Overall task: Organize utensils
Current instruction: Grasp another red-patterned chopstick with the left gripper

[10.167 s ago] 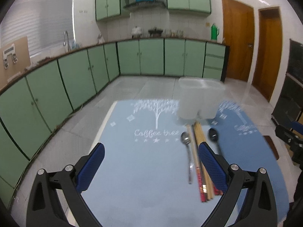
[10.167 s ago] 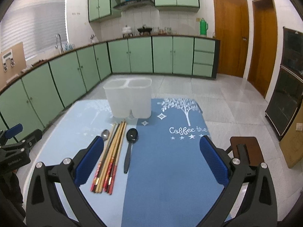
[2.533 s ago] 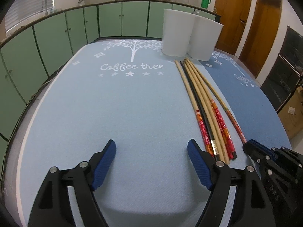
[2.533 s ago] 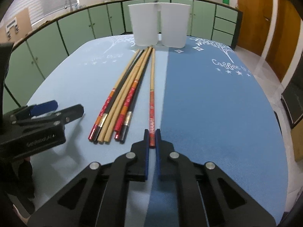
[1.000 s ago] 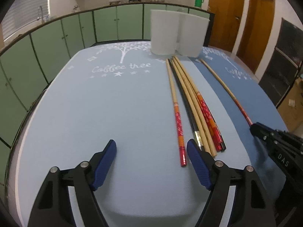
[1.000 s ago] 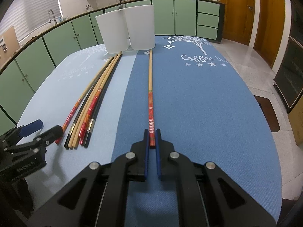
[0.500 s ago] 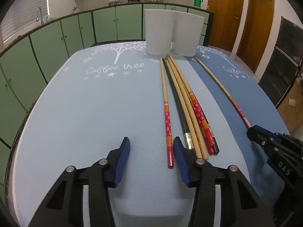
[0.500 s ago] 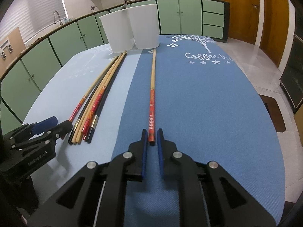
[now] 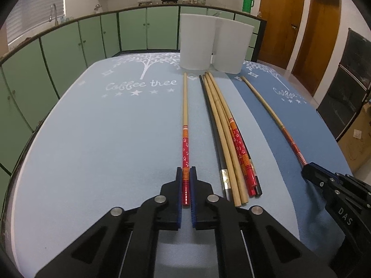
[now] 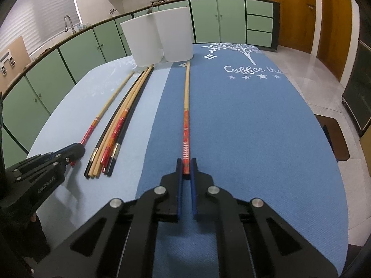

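pick-up step in hand; left gripper (image 9: 185,173) and right gripper (image 10: 186,165) each clamp one chopstick's red end; next, lift toward white holder (image 10: 157,37) ahead.

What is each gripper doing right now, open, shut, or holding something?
Left gripper: shut on the red-ended chopstick lying left of the bundle.
Right gripper: shut on the red end of the lone chopstick on the dark blue mat.

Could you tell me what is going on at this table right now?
A person is sorting chopsticks with two handheld grippers. The left gripper is shut on one red-ended chopstick, and the right gripper on another. Both lie flat on the blue mats. A loose bundle of chopsticks lies between them, before the white two-cup holder.
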{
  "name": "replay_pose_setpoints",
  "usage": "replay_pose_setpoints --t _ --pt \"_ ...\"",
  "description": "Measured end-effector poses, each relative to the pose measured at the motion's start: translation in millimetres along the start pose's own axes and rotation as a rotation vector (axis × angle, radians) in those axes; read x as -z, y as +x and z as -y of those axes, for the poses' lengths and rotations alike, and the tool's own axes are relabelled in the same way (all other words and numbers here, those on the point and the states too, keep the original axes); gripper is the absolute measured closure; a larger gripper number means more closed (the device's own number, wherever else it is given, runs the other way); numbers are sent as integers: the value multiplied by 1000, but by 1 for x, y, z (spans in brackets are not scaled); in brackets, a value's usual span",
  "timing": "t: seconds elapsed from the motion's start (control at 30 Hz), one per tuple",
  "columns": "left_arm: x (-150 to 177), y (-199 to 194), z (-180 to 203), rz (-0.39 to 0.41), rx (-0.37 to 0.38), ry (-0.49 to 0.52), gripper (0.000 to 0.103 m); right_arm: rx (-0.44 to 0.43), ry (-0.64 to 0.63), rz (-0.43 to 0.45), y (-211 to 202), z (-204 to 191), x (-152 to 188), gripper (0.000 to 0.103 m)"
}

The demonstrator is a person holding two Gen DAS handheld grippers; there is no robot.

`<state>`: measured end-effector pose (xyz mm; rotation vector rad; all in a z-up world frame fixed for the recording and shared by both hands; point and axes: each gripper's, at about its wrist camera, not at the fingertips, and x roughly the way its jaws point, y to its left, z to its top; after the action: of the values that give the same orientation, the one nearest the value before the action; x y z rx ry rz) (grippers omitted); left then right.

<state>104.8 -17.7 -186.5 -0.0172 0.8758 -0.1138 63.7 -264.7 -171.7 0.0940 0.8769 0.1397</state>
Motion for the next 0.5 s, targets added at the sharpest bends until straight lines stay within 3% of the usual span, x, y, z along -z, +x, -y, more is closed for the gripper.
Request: replay_pose_setpoints --t 0.33,0.5 --pt "-9 -31 -7 15 9 -3 97 5 9 27 -24 4 -3 98" --pt "-4 -20 -15 12 19 -32 97 7 33 4 -10 8 0 98"
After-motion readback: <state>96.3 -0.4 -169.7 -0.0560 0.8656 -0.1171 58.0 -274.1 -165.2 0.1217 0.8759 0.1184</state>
